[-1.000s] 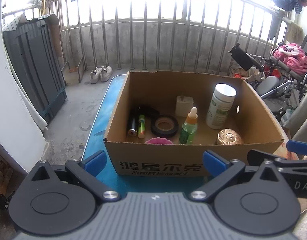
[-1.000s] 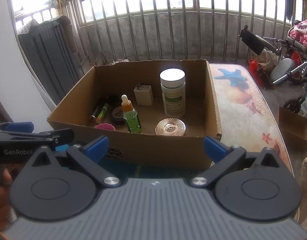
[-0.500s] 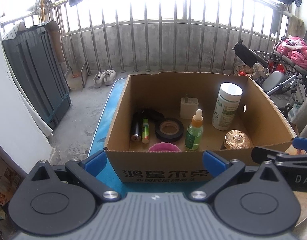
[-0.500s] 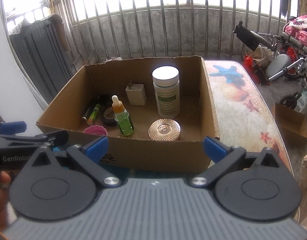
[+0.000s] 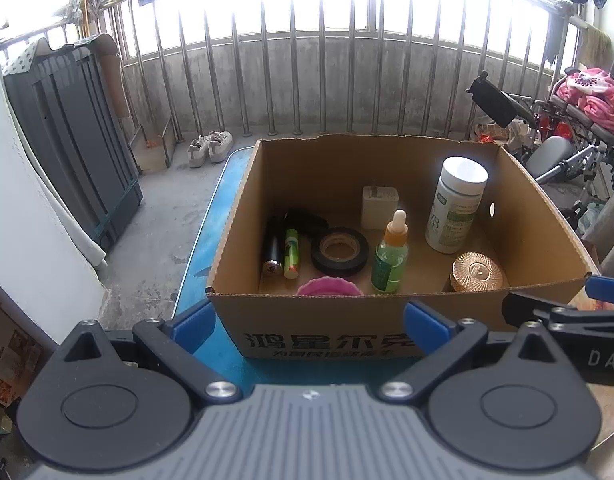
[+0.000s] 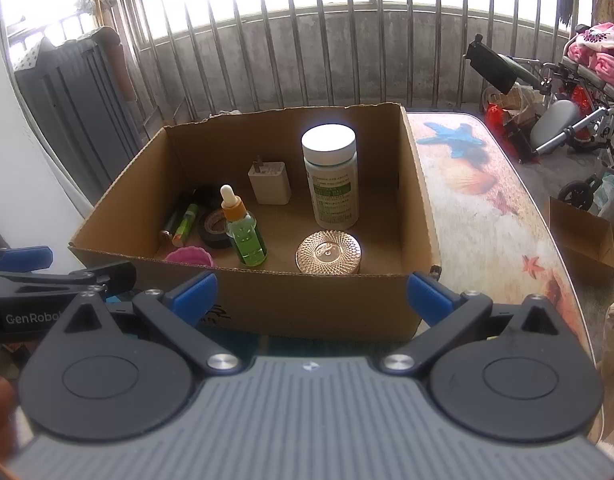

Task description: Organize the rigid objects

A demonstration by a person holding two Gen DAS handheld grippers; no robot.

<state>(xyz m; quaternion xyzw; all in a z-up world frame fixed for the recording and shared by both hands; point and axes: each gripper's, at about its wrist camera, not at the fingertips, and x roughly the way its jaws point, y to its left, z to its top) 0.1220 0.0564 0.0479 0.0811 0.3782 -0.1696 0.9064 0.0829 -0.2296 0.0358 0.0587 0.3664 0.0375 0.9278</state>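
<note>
An open cardboard box (image 5: pixel 331 336) (image 6: pixel 307 308) stands on the table. Inside it are a white bottle (image 5: pixel 455 204) (image 6: pixel 331 176), a green dropper bottle (image 5: pixel 390 258) (image 6: pixel 245 236), a white charger plug (image 5: pixel 380 207) (image 6: pixel 269 182), a black tape roll (image 5: pixel 339 250) (image 6: pixel 215 230), a copper-lidded jar (image 5: pixel 477 272) (image 6: pixel 328 251), a pink dish (image 5: pixel 329 286) (image 6: pixel 189 257), and a green tube (image 5: pixel 291 252) beside a black tube (image 5: pixel 273 250). My left gripper (image 5: pixel 309 320) and right gripper (image 6: pixel 311 294) both hover open and empty before the box's near wall.
The table (image 6: pixel 479 200) has a starfish-print cloth with free surface right of the box. A metal railing (image 5: pixel 307 80) runs behind. A dark cabinet (image 5: pixel 75 132) stands left; a wheelchair with pink cloth (image 5: pixel 579 120) and a small carton (image 6: pixel 583 232) are right.
Both grippers have risen and tilted slightly, so the box sits lower in each view and more of its inside shows. Nothing in the box has moved.
</note>
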